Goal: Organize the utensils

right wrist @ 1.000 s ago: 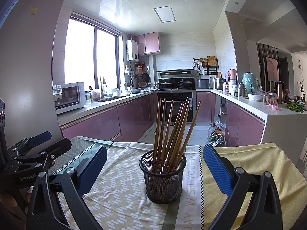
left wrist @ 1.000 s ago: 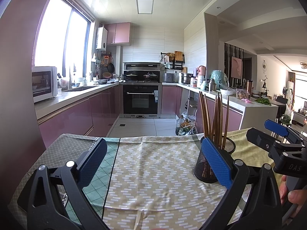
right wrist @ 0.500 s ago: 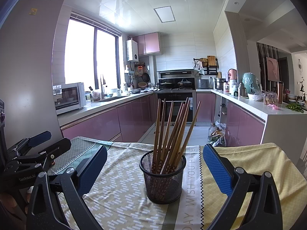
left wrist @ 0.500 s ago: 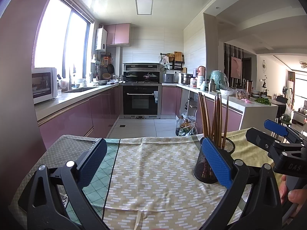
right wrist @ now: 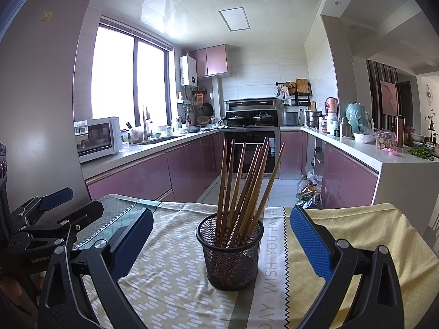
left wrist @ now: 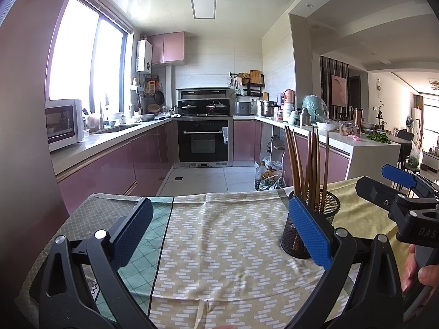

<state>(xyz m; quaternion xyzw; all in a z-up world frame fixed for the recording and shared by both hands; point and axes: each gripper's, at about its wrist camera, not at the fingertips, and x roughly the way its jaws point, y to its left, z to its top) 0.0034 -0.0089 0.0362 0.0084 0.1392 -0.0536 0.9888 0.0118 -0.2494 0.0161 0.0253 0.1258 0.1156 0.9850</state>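
patterned cloth [right wrist: 170, 282] in beige, green and yellow is being seen spread over a table. black wire-mesh holder [right wrist: 230, 252] is being shown upright on it, with brown wooden chopsticks [right wrist: 244, 183] being held inside, fanned out. right gripper [right wrist: 219, 235] is being kept spread wide around the holder, untouched. left gripper [left wrist: 219, 227] is being kept spread wide too, empty, the holder just beside its right pad.

Holder [right wrist: 230, 255]: black wire mesh, matt metal. Chopsticks [right wrist: 244, 189]: smooth brown wood, printed lower ends. Cloth [right wrist: 175, 282] on bench: woven, patterned, lightly creased. Fingers [right wrist: 308, 242]: blue textured pads, black matt plastic frames. Cabinets [left wrist: 115, 164]: glossy pink.
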